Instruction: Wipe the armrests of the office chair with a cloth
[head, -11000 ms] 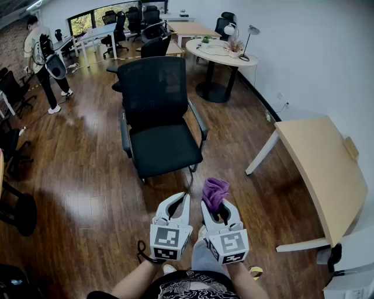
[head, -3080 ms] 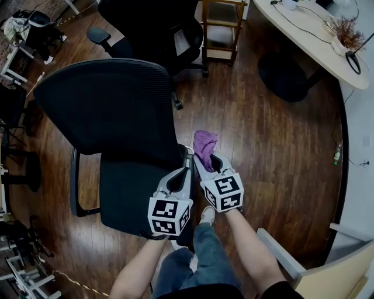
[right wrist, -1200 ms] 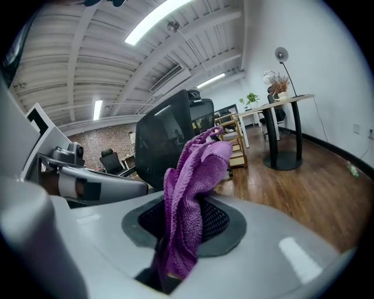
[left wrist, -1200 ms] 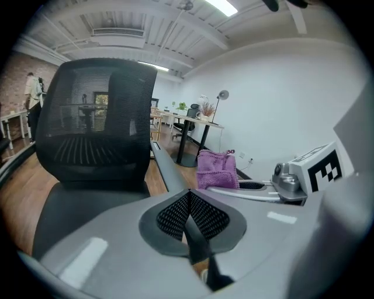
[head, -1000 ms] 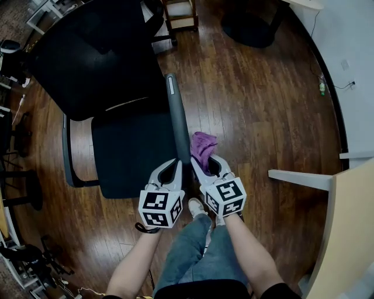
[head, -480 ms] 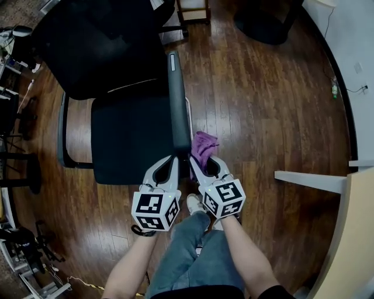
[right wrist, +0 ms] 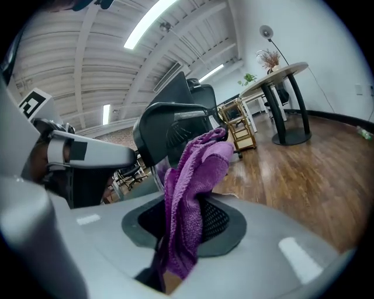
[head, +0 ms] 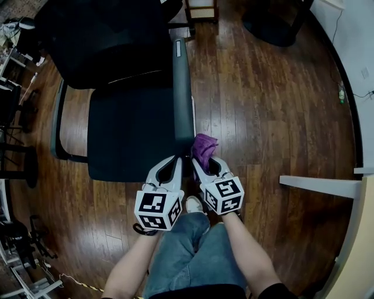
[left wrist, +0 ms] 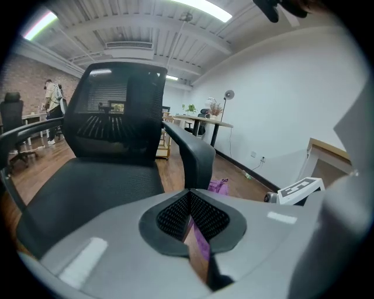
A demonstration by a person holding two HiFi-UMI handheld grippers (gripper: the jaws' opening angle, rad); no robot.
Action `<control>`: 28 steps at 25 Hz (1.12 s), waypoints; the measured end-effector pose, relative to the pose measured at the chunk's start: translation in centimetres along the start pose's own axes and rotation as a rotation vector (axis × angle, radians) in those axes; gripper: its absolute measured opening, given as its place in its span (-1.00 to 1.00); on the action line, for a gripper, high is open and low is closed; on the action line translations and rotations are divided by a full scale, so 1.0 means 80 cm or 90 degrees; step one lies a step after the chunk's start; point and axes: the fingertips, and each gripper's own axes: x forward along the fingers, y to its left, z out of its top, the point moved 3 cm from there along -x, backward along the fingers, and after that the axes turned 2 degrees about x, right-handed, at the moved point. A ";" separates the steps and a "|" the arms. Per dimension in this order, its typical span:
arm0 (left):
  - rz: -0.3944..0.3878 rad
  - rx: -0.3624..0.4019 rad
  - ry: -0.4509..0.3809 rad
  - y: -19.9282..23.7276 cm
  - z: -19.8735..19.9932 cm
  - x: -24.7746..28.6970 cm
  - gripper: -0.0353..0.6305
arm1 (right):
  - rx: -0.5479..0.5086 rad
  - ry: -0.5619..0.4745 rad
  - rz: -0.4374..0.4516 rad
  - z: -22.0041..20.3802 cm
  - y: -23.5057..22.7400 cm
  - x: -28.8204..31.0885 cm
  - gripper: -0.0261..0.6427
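A black office chair [head: 131, 134] stands below me, its seat facing me. Its right armrest [head: 182, 87] runs up the middle of the head view; the left armrest [head: 56, 120] is at the far side. My right gripper [head: 201, 157] is shut on a purple cloth [head: 204, 148], which bunches out of the jaws right at the near end of the right armrest [right wrist: 169, 125]. The cloth [right wrist: 190, 193] fills the right gripper view. My left gripper [head: 173, 161] is shut with nothing in it, just left of the armrest's near end [left wrist: 196, 157], over the seat's front corner.
Dark wood floor [head: 274, 105] lies to the right of the chair. A pale table edge [head: 318, 184] juts in at the right. Another chair's base and a wooden trolley [head: 201, 9] stand beyond the backrest. My legs and a shoe [head: 193, 204] are under the grippers.
Over the past seconds I walked up to the chair. In the last second the cloth end of the right gripper closed in on the near end of the right armrest.
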 end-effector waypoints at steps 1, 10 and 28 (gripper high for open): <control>0.002 -0.003 -0.001 0.000 -0.001 0.000 -0.88 | -0.002 -0.001 0.000 0.000 0.000 -0.001 -0.63; 0.007 -0.025 -0.007 -0.018 0.055 -0.041 -0.88 | -0.038 -0.022 -0.003 0.100 0.047 -0.060 -0.63; -0.015 -0.022 -0.045 0.061 0.161 -0.114 -0.88 | -0.103 -0.066 -0.021 0.233 0.201 -0.022 -0.63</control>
